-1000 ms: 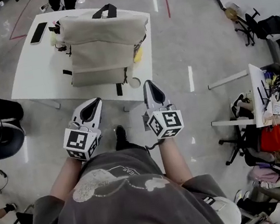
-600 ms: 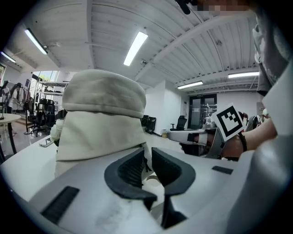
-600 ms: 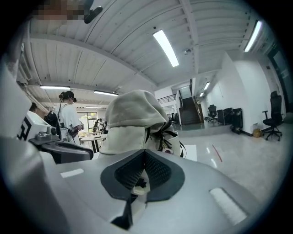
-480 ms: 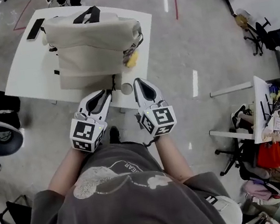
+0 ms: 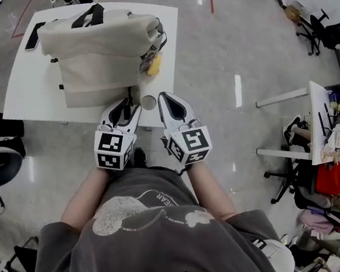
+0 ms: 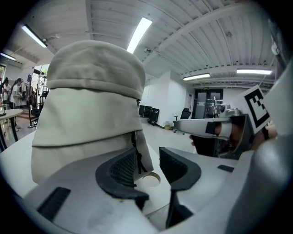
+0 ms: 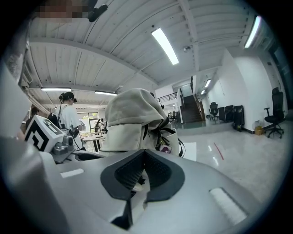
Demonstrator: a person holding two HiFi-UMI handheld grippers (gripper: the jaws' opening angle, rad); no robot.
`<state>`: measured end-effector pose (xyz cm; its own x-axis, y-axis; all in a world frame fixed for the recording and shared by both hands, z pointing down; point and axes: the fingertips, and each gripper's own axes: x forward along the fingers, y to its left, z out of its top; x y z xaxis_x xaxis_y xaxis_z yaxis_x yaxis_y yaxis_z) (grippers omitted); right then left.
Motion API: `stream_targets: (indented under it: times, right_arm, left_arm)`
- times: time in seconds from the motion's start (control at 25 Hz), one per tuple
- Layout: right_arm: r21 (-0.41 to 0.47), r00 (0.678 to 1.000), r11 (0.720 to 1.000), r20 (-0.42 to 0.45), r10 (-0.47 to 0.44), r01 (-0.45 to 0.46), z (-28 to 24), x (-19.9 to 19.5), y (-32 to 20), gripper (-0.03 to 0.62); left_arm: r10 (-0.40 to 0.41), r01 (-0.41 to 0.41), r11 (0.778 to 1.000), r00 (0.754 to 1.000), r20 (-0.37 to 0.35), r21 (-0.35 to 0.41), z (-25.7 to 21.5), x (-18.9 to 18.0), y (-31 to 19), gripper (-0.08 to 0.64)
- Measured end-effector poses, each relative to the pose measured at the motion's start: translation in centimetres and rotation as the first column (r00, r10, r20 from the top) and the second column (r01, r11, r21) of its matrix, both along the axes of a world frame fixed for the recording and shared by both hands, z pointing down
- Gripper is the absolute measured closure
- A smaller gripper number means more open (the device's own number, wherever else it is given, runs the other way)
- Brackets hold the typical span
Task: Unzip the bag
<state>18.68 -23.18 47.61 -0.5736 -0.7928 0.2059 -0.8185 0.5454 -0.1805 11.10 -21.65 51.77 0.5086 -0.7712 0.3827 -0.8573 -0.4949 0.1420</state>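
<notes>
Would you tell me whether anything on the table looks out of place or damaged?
Nothing looks spilled or damaged. The beige bag rests on the white table; a small round disc sits near its front edge.

Bag (image 5: 98, 66) corner — behind left claw (image 5: 125, 106)

The room is bright. Long lamps (image 7: 165, 45) glow on the ceiling above the bag (image 5: 100, 60). The shiny floor (image 5: 237, 89) right of the bag throws back white streaks. The bag looks sharp. Far from the bag, the picture edges bend and go dark.
</notes>
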Motion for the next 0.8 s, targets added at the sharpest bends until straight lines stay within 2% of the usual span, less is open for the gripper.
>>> stream_targets:
  times: [0.16,0.4,0.6,0.8]
  right_arm:
    - [-0.014,1.000,1.000,-0.005,0.022,-0.022,0.5,0.8,0.1,0.592]
    - [-0.034,0.999,0.998,-0.018,0.051,-0.052,1.5,1.5,-0.5,0.592]
    - [-0.040,0.999,0.998,-0.025,0.037,-0.038,1.7,1.1,-0.7,0.592]
    - [-0.041,1.000,0.999,-0.020,0.004,-0.005,1.8,0.3,-1.3,0.592]
  left_arm:
    - [-0.027,0.028,0.999,0.999,0.035,-0.032,1.3,-0.2,-1.0,0.396]
    - [-0.083,0.084,0.995,0.996,0.030,-0.051,2.2,-0.6,-2.5,0.438]
    - [-0.138,0.144,0.988,0.986,0.094,-0.057,2.7,-0.9,-3.4,0.481]
    - [-0.132,0.143,0.986,0.984,0.119,-0.084,3.2,-1.3,-3.6,0.523]
